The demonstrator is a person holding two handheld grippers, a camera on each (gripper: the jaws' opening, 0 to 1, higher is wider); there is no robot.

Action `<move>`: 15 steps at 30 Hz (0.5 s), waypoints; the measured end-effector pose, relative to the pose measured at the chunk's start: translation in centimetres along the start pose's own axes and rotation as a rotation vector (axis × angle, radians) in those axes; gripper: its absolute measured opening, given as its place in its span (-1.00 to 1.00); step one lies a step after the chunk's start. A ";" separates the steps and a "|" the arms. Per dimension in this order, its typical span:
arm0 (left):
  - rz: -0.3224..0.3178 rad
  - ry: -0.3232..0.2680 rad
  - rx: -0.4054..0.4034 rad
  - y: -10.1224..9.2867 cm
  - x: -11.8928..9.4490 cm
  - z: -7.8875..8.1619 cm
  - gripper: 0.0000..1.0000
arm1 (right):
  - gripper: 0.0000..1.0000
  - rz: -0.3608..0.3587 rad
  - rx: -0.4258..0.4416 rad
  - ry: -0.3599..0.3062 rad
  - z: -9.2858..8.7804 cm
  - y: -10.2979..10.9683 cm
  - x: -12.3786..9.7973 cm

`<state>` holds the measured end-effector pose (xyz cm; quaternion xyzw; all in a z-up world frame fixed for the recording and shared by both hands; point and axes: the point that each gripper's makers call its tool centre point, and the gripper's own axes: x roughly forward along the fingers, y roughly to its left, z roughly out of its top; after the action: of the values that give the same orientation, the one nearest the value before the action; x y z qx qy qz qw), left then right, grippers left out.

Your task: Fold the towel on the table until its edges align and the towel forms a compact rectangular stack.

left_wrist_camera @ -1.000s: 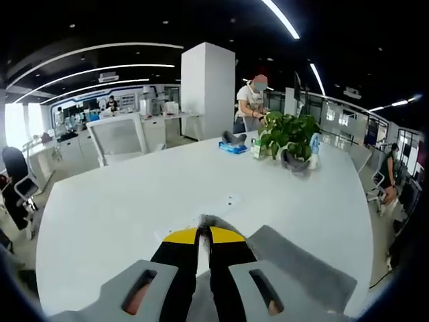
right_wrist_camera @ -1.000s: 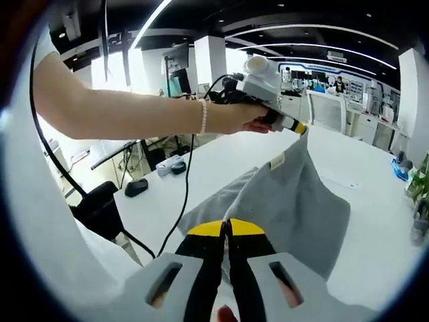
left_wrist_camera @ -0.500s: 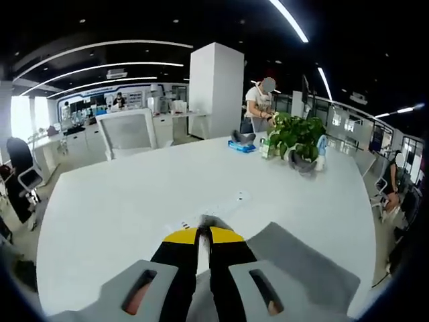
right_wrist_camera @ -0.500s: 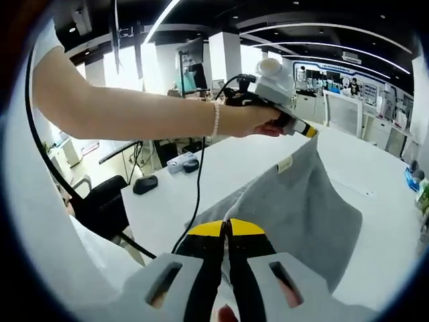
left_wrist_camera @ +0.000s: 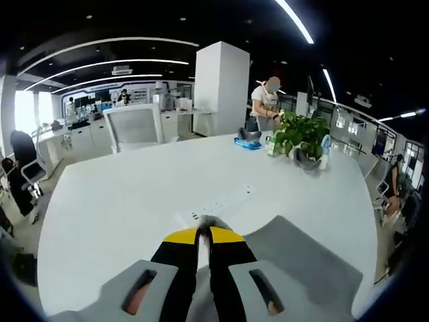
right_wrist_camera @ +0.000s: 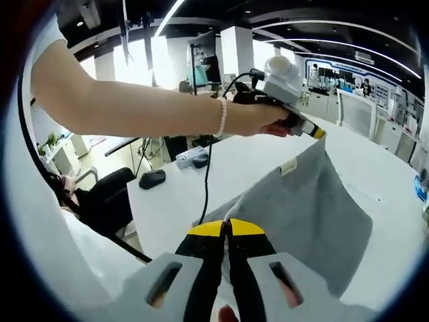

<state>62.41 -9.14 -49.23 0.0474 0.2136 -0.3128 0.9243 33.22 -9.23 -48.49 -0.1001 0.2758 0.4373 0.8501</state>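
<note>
Our right gripper (right_wrist_camera: 226, 227), bottom centre of the right gripper view: black jaws, yellow tips, grey moulded base with two slots. Our left gripper (left_wrist_camera: 204, 235) looks the same in its own view. Upper right of the right gripper view: left gripper's white-grey housing, black cable (right_wrist_camera: 205, 181) trailing down, beaded bracelet (right_wrist_camera: 221, 125) on the wrist, white sleeve (right_wrist_camera: 47, 40) upper left.

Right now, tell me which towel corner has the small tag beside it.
The corner pinched by the left gripper: the pale tag sits just below it on the grey towel. The right gripper holds a tagless corner.
</note>
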 end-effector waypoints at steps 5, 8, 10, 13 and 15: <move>0.009 0.002 -0.012 0.7 -0.4 -0.6 -0.90 | -1.00 0.019 -0.007 0.009 0.0 0.4 0.6; 0.016 0.003 -0.019 1.1 -0.8 -1.0 -0.90 | -1.00 0.037 -0.005 0.014 0.1 0.7 1.0; 0.022 0.000 -0.024 1.4 -1.0 -1.2 -0.90 | -1.00 0.048 -0.004 0.015 0.2 1.0 1.2; 0.027 -0.010 -0.031 1.6 -1.3 -1.2 -0.90 | -1.00 0.060 -0.012 0.016 0.4 1.4 1.4; 0.029 -0.013 -0.031 1.7 -1.5 -1.3 -0.90 | -1.00 0.068 -0.019 0.016 0.5 1.7 1.6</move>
<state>61.91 -6.63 -49.80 0.0342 0.2117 -0.2964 0.9307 32.84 -6.93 -48.84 -0.1023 0.2815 0.4679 0.8315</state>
